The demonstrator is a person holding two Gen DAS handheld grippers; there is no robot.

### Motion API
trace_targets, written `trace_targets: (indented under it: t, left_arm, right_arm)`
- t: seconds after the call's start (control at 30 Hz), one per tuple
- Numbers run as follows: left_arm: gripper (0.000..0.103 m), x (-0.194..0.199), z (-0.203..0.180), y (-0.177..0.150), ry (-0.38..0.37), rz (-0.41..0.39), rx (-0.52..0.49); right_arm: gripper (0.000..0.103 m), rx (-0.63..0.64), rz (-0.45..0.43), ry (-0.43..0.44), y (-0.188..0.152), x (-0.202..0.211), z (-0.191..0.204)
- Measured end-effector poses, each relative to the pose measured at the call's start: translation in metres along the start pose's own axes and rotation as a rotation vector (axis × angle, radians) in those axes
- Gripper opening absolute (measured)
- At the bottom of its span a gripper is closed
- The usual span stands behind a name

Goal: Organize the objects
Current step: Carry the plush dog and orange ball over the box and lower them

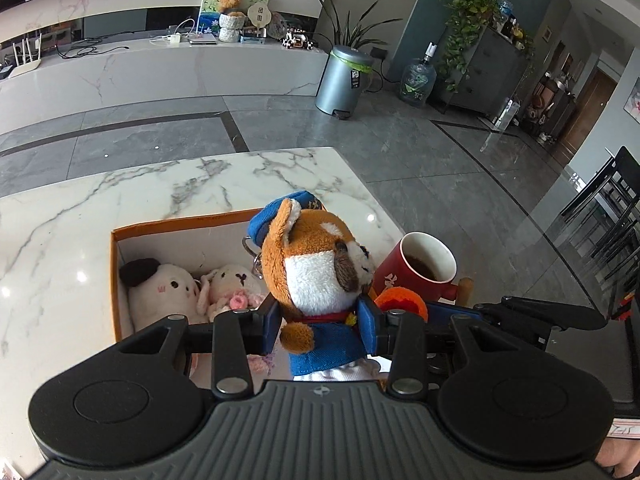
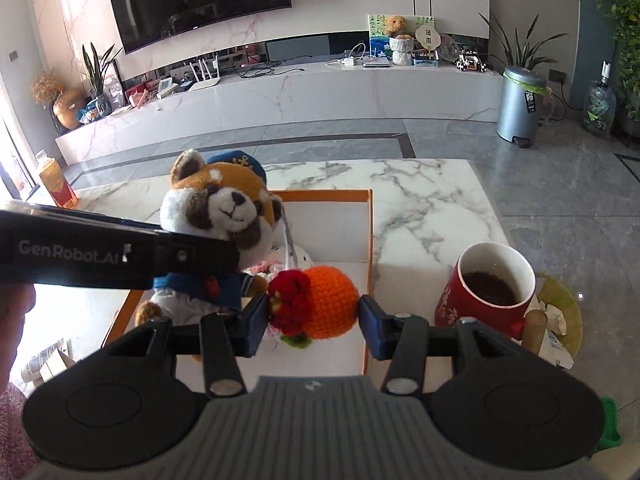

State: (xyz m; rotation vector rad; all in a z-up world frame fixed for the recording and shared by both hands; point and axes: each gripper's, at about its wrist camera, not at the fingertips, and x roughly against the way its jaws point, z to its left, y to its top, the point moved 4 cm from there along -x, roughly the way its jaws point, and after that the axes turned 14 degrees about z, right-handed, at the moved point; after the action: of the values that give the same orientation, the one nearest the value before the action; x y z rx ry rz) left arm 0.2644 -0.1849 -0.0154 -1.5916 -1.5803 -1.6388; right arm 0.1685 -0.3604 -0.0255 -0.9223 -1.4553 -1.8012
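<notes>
**Both jaws loaded above the orange box**

Jaws clamped on soft toys, one in each of my grippers. From the left wrist, my left gripper (image 1: 323, 322) pinches a red panda plush (image 1: 320, 272) in a blue sailor suit at the waist, its head leaning out over the orange box (image 1: 116, 264) on the marble surface (image 1: 120, 188). Two white plush toys (image 1: 188, 292) lie inside the box. A red mug (image 1: 416, 272) of dark liquid stands just right of it. From the right wrist, my right gripper (image 2: 314, 316) squeezes an orange crochet ball (image 2: 330, 304) with a red knitted flower, held above the box's open interior. The left gripper crosses the frame at left, carrying the panda beside it; the mug sits on the surface to the right.
</notes>
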Motion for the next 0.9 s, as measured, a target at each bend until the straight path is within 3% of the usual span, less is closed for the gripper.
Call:
trace_targets:
  t: [0.4, 0.67, 0.77, 0.9]
  left_arm:
    - [0.046, -0.045, -0.011, 0.027, 0.044, 0.064, 0.019]
    - [0.046, -0.073, 0.001, 0.032, 0.023, 0.113, 0.081]
    - [0.046, -0.085, 0.004, 0.032, 0.047, 0.118, 0.092]
    - [0.051, -0.096, 0.013, 0.033, 0.033, 0.142, 0.111]
  right_arm:
    - [0.051, 0.009, -0.011, -0.052, 0.025, -0.019, -0.033]
    - [0.051, -0.003, 0.0, -0.044, 0.026, -0.029, -0.048]
    - [0.051, 0.001, 0.006, -0.046, 0.025, -0.033, -0.049]
    - [0.051, 0.012, 0.01, -0.065, 0.026, -0.035, -0.047]
